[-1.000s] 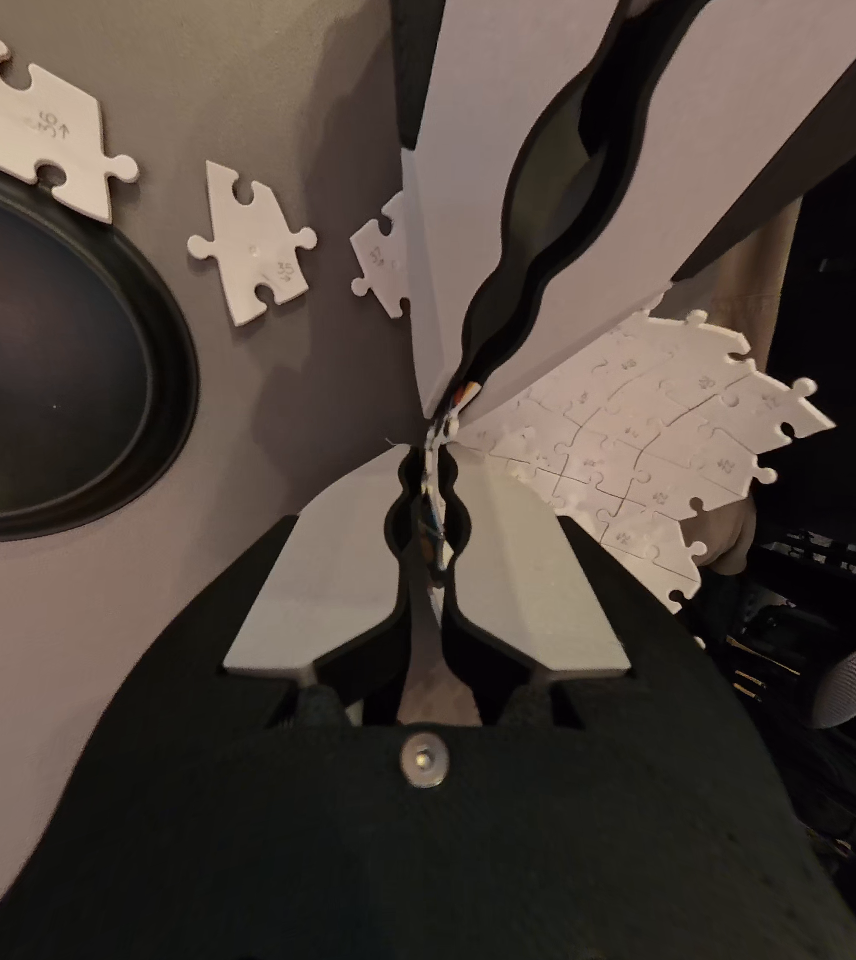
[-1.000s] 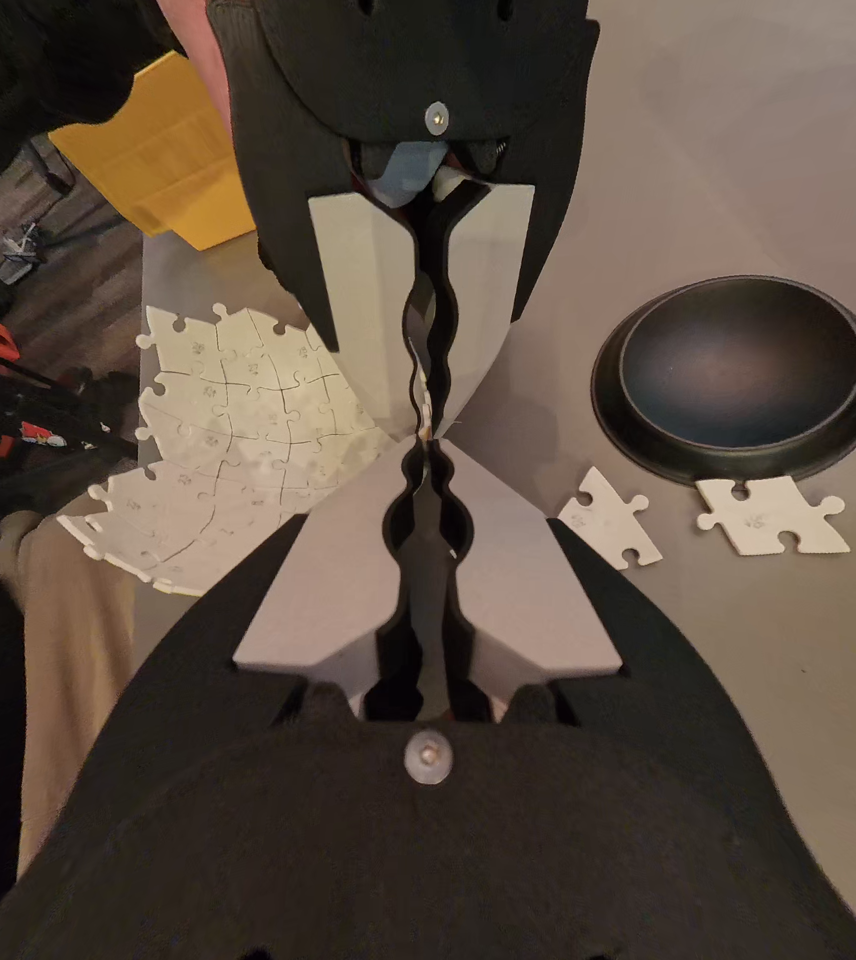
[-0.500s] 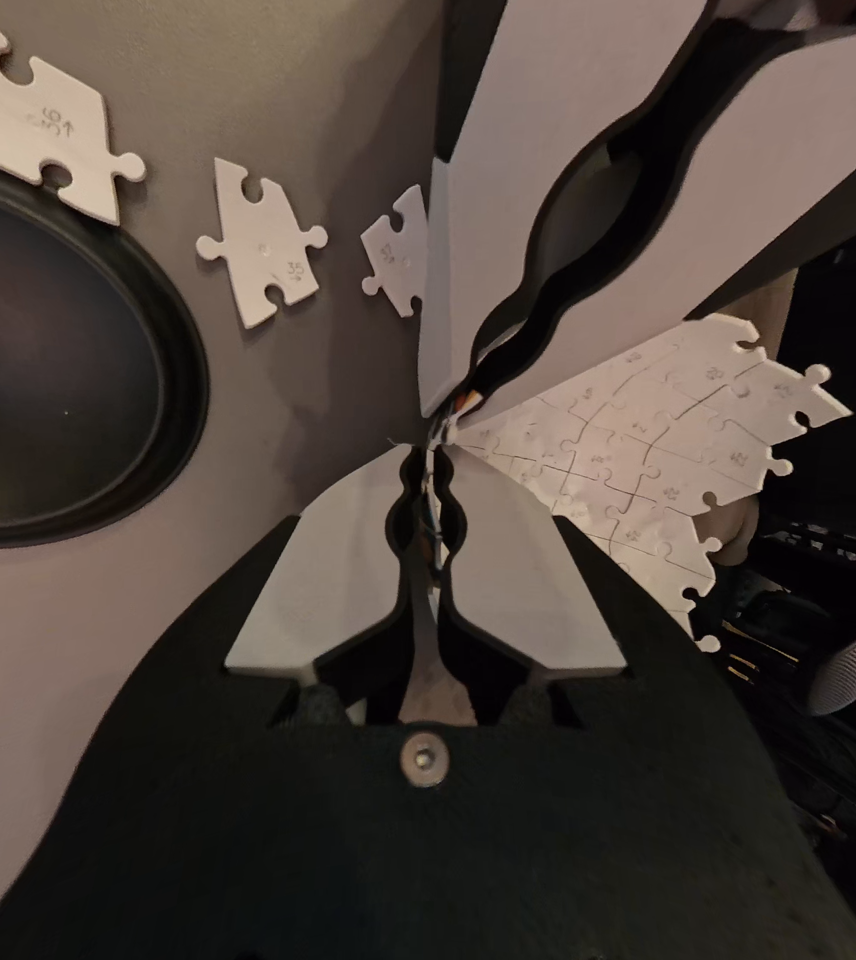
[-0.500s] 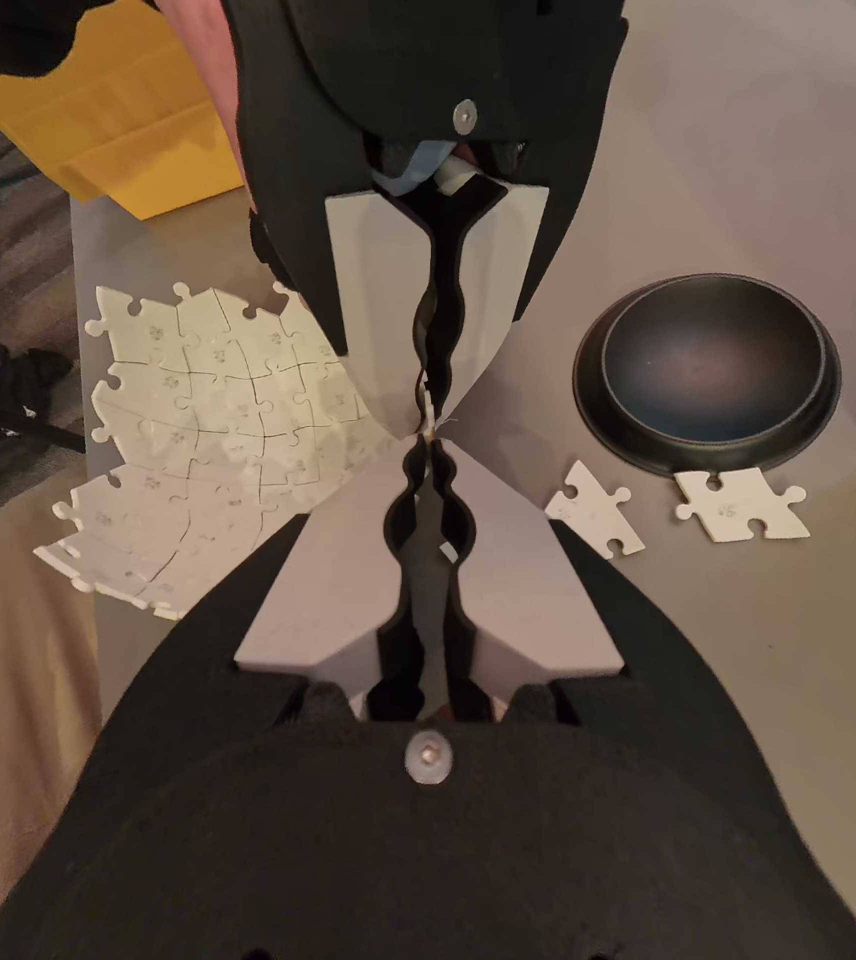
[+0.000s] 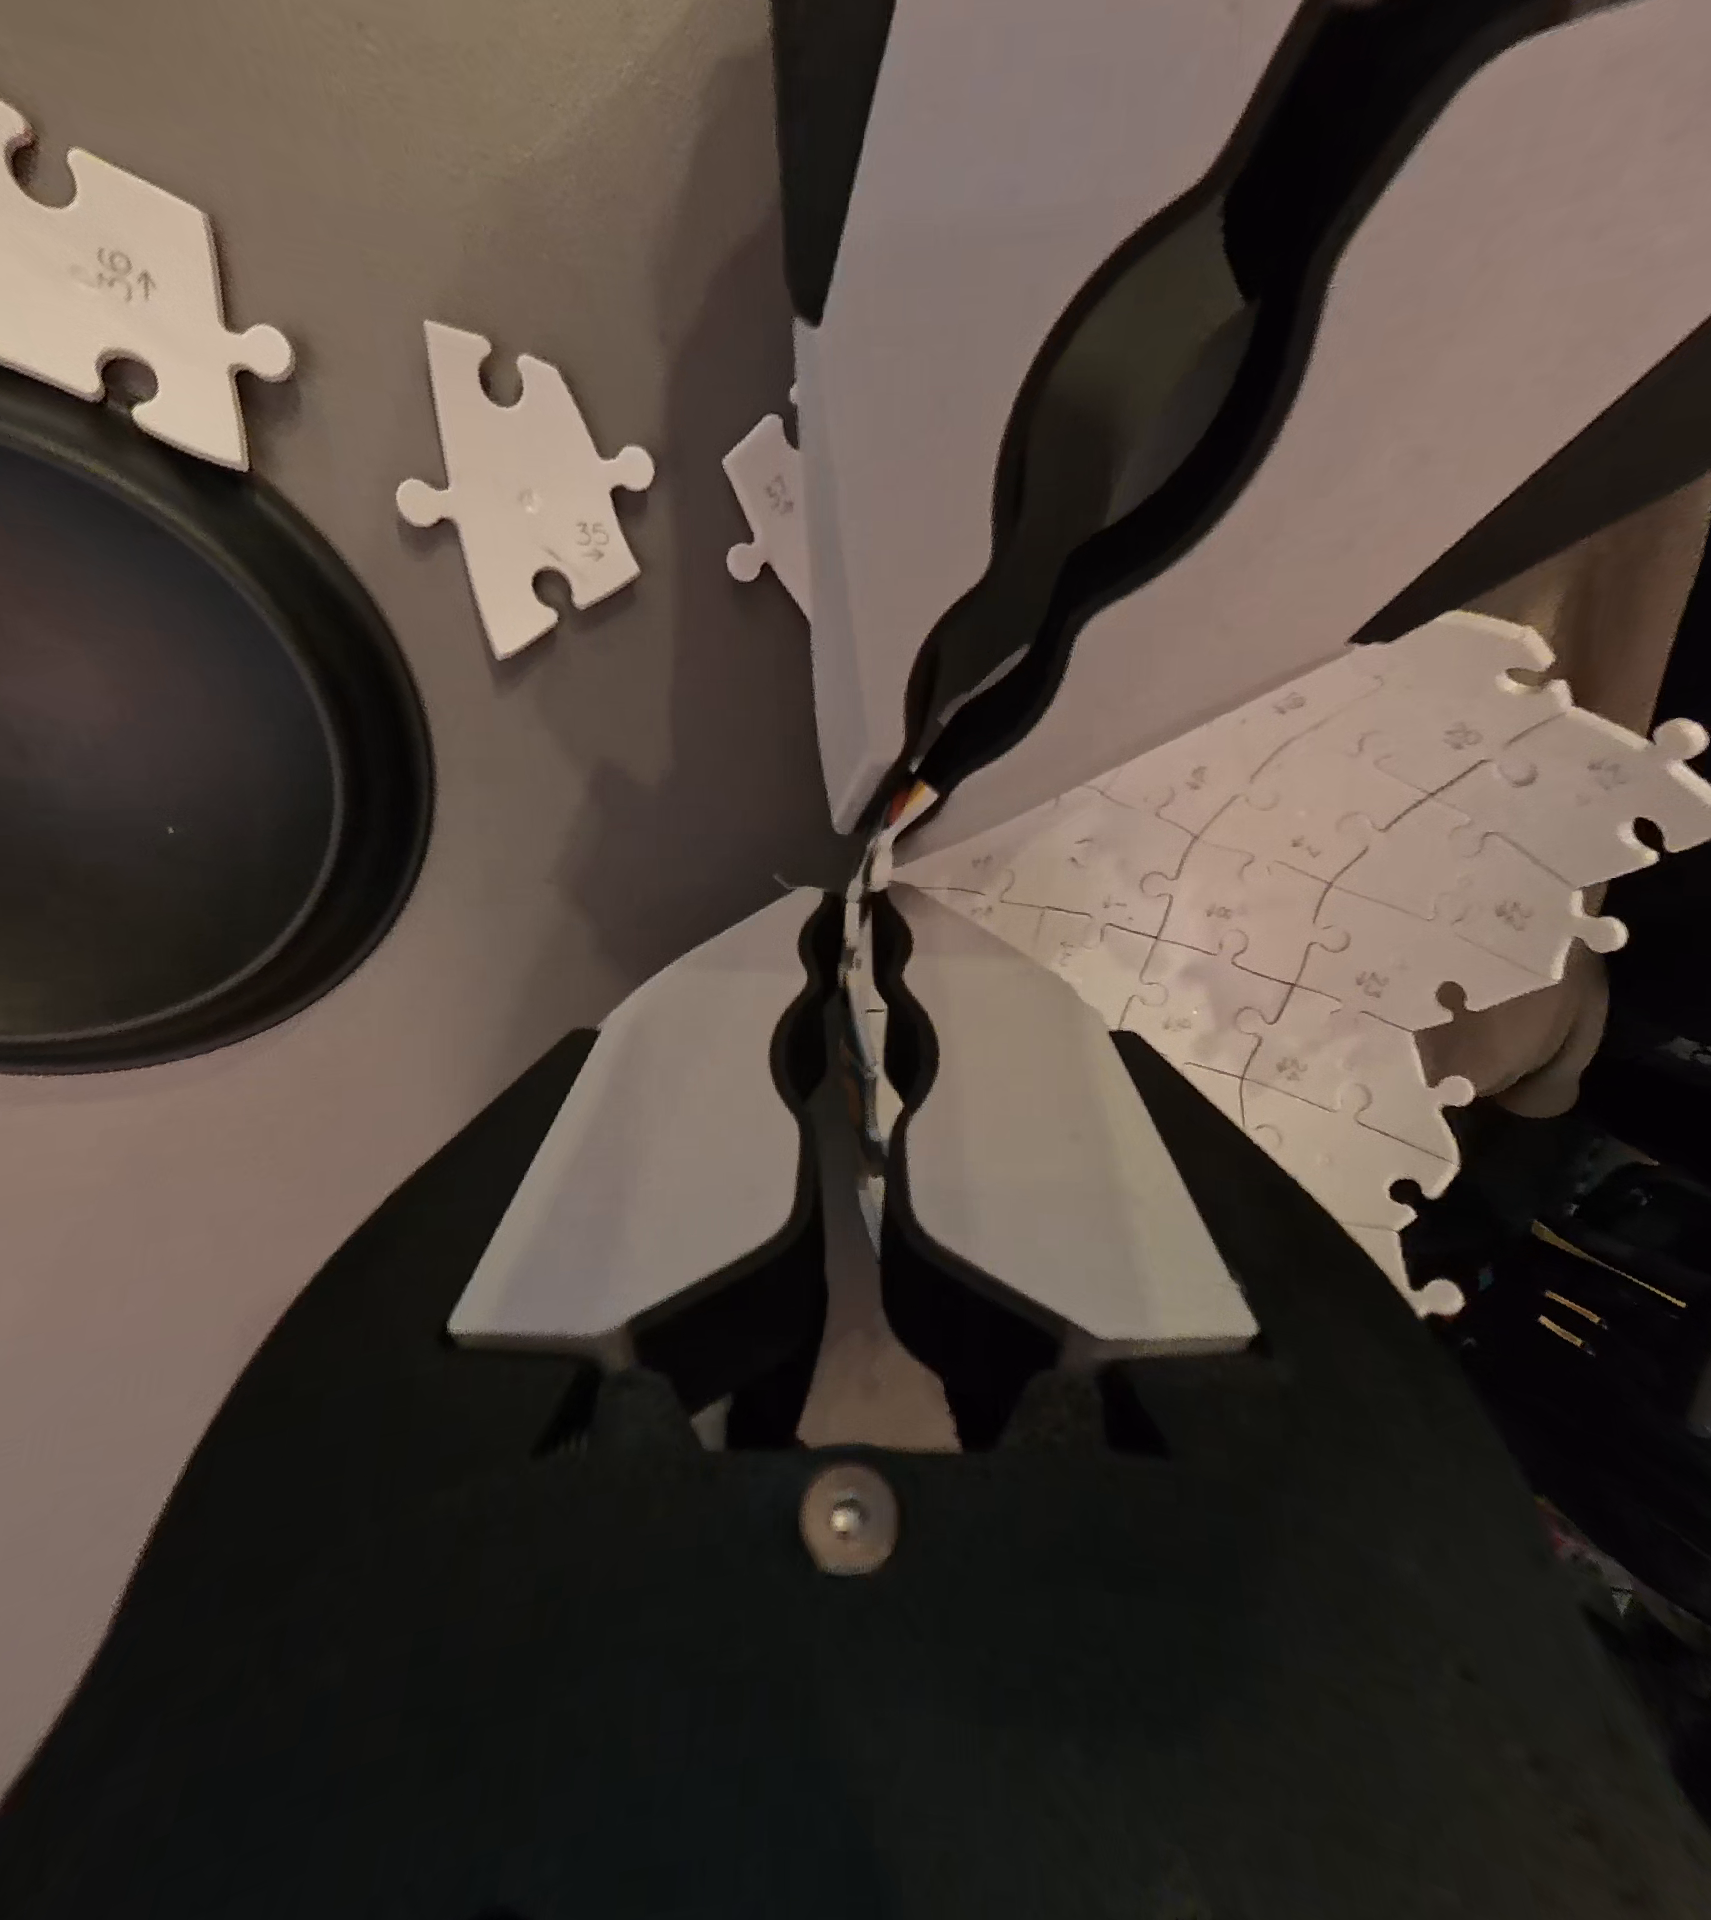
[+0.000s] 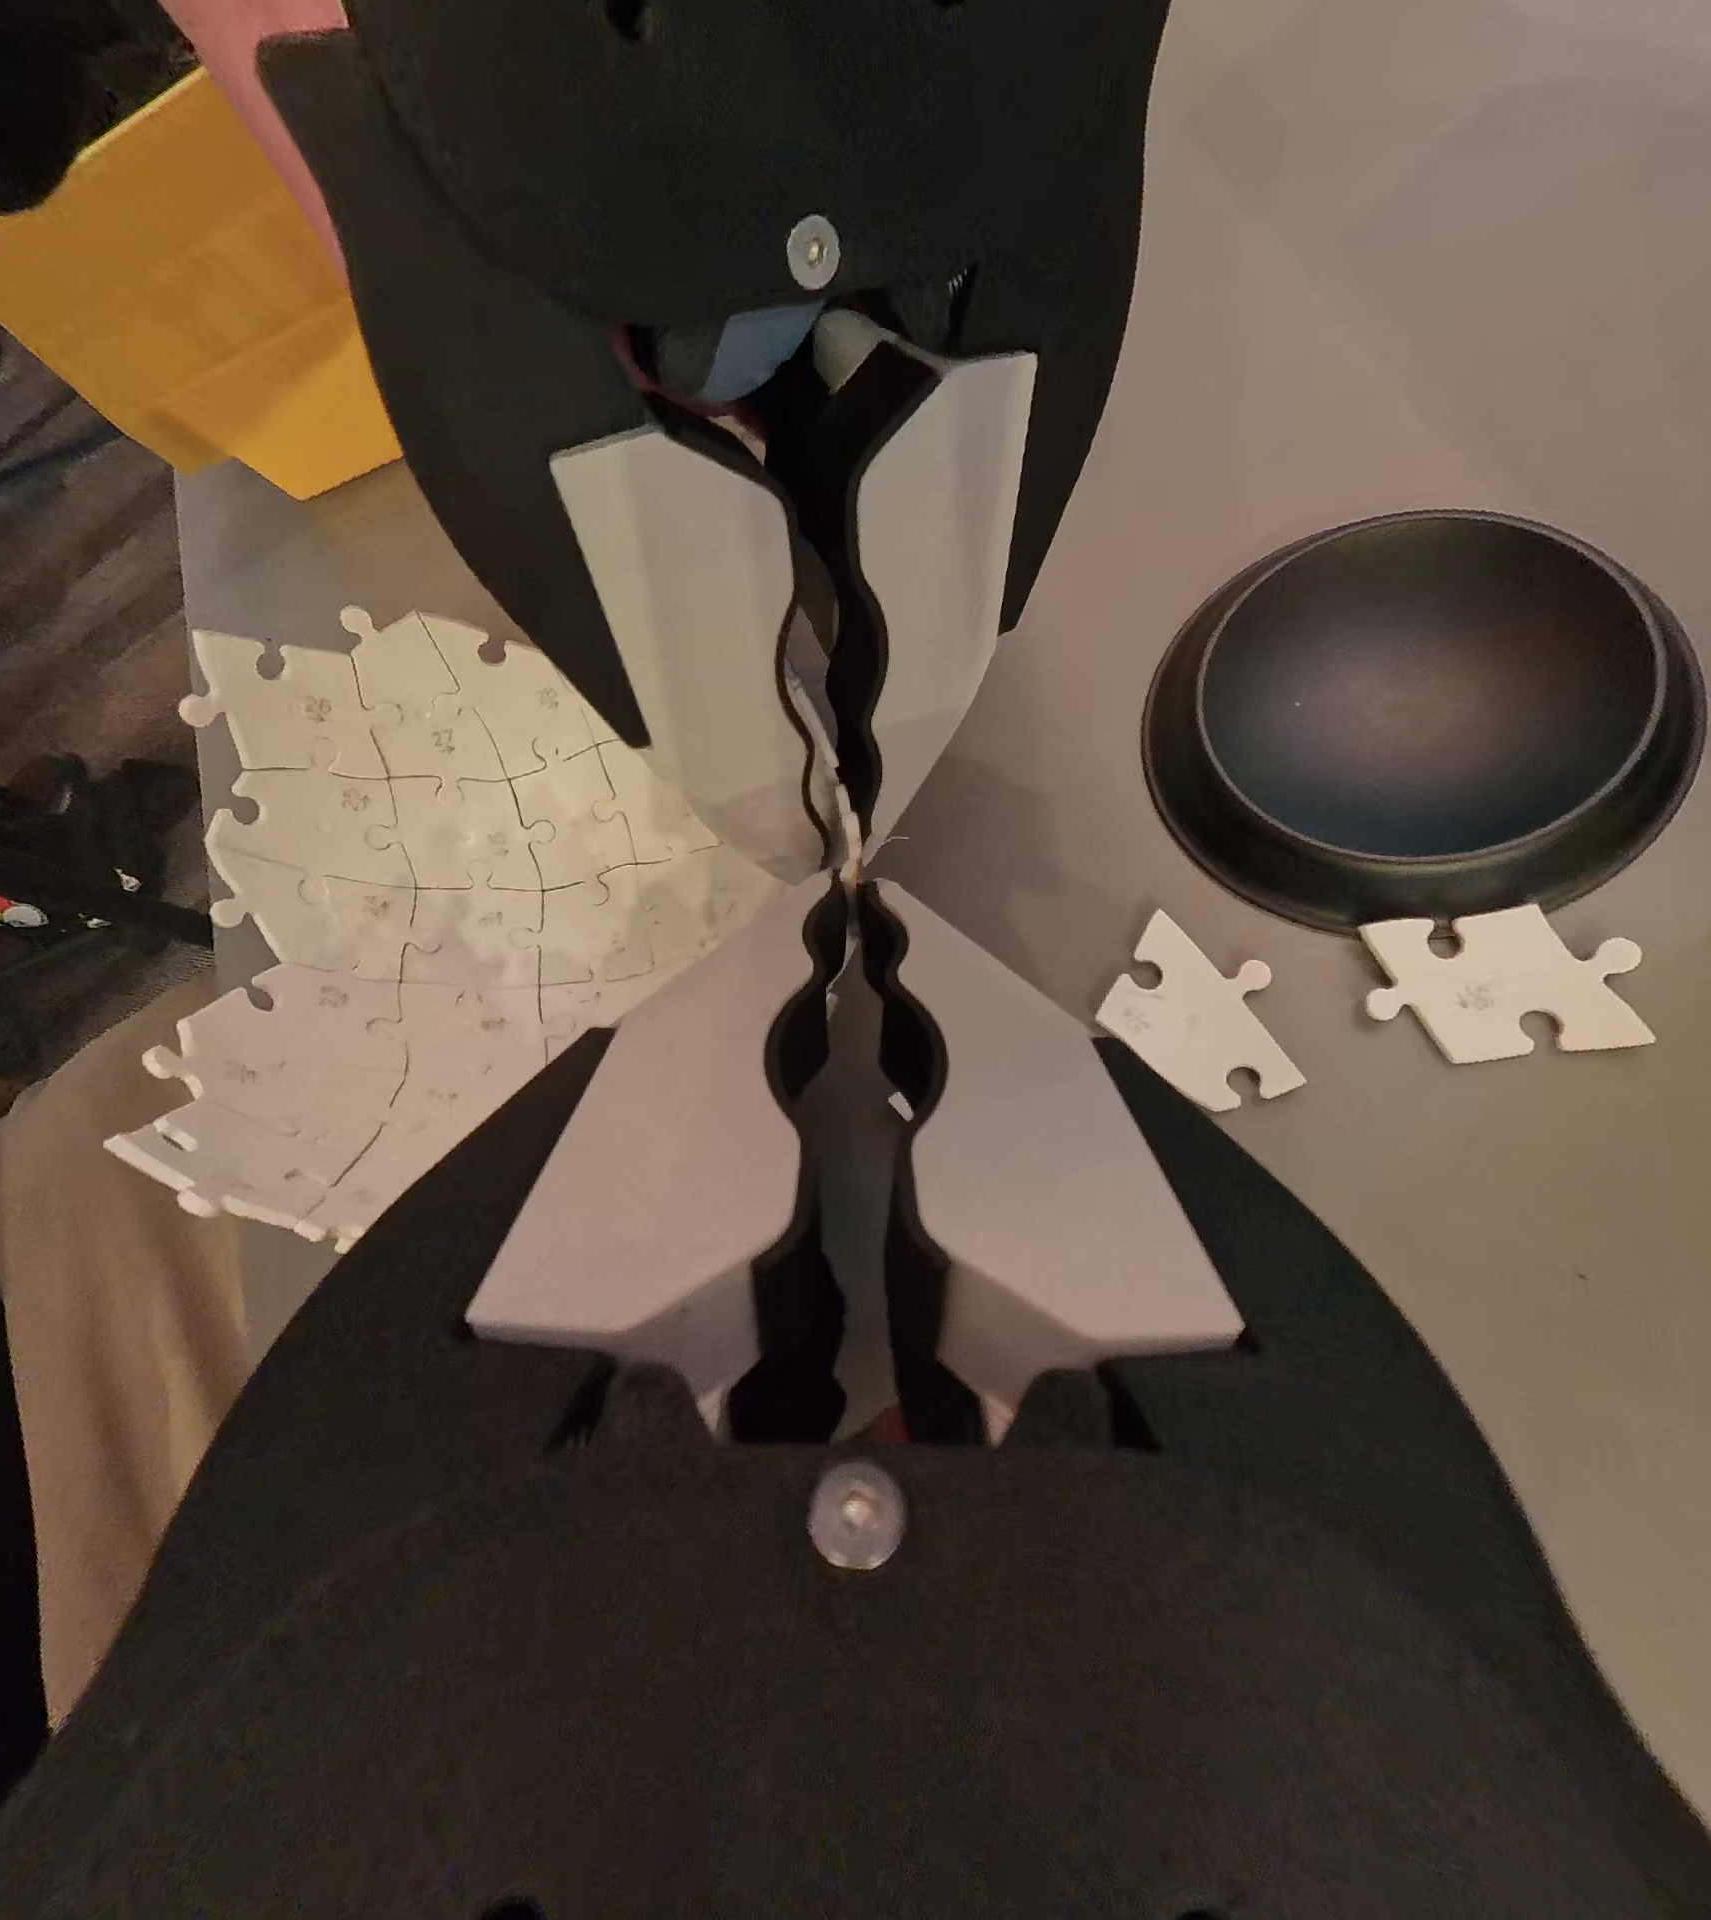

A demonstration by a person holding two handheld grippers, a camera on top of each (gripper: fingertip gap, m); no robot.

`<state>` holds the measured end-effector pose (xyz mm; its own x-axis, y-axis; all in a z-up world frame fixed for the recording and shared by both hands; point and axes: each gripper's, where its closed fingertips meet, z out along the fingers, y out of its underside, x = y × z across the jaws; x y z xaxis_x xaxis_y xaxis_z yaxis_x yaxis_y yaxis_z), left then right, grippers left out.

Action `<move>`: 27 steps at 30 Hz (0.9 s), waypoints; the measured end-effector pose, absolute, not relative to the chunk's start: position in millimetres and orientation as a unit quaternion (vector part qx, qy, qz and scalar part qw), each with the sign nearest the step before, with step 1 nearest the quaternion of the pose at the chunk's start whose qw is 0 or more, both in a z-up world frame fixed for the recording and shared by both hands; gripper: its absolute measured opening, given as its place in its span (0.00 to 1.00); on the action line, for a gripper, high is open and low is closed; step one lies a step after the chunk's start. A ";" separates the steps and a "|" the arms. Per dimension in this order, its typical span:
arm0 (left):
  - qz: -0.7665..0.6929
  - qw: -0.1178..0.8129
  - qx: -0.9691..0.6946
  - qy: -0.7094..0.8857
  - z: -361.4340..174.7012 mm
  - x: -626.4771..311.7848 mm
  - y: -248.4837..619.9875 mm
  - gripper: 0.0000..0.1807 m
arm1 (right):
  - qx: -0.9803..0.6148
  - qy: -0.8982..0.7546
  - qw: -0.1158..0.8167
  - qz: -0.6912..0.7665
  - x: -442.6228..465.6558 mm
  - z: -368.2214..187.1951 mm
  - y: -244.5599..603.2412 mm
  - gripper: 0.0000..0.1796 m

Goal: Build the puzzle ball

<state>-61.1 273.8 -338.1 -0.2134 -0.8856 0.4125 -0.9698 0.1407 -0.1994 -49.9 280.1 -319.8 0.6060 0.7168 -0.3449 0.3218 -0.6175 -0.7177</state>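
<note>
Left of the black bowl (image 6: 1427, 717), off the tabletop (image 6: 1453, 1351) edge, the curved puzzle shell (image 6: 394, 862) is held at one rim: left tool (image 6: 835, 821) and right tool (image 6: 851, 894) both clenched on it, tip to tip. Loose pieces (image 6: 1199, 1013) lie just below the bowl. Both grips should be kept firm and the shell unbent, or seams will likely pop.

Glossy black bowl (image 6: 1422, 717); matt (perhaps plastic) puzzle pieces (image 5: 529, 499).
</note>
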 end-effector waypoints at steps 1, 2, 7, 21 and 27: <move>0.213 0.100 0.618 -0.750 -338.0 -61.5 273.2 0.04 | -0.841 -0.306 0.309 0.322 -50.1 -319.9 280.1 0.00; 0.213 0.101 0.616 -0.751 -337.5 -61.7 272.6 0.05 | -0.840 -0.305 0.309 0.324 -49.9 -319.9 280.2 0.00; 0.215 0.103 0.617 -0.750 -337.3 -61.7 272.0 0.06 | -0.839 -0.308 0.311 0.324 -49.8 -320.1 280.2 0.00; 0.225 0.106 0.629 -0.736 -337.6 -66.4 274.4 0.03 | -0.827 -0.317 0.339 0.317 -37.9 -304.4 283.9 0.05; 0.221 0.096 0.630 -0.738 -335.6 -68.9 274.7 0.02 | -0.825 -0.317 0.347 0.315 -27.3 -297.1 283.6 0.04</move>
<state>-68.9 274.7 -335.6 -0.1873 -0.8878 0.4203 -0.9727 0.1080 -0.2053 -27.3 283.6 -297.1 0.6006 0.7408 -0.3008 0.3032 -0.5591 -0.7717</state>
